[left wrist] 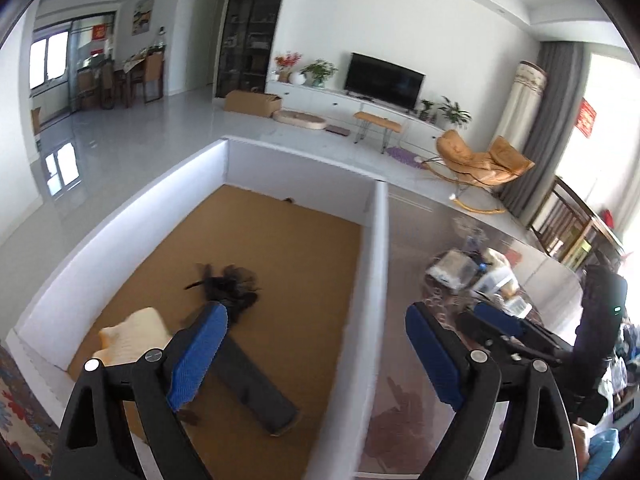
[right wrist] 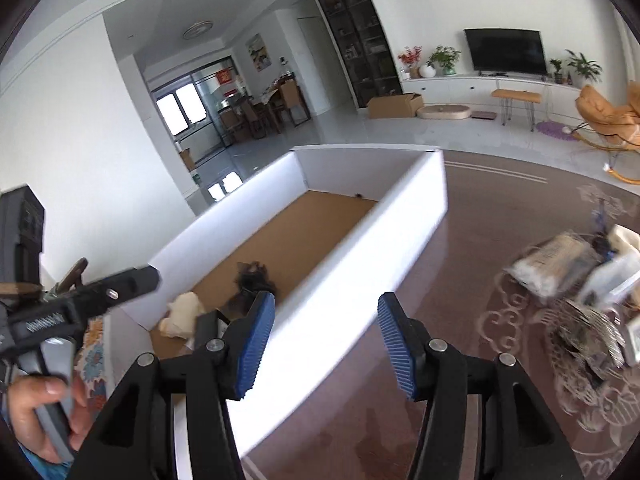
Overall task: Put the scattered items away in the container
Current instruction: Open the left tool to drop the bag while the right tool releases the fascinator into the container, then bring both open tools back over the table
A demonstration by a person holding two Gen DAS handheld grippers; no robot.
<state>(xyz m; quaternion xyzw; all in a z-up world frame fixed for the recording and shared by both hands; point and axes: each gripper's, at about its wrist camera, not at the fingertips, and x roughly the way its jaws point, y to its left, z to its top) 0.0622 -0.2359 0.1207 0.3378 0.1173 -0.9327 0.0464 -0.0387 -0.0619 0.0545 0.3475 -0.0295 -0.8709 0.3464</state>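
My left gripper [left wrist: 316, 344] and right gripper [right wrist: 326, 340] wide apart, holding nothing; white box [left wrist: 120, 216], brown floor; blurred clutter [right wrist: 580, 280] at 3 o'clock.

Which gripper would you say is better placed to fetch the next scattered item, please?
Probably the right gripper: open and empty, it sits past the box wall, nearest the pile of items. The left gripper, also open, is over the box.
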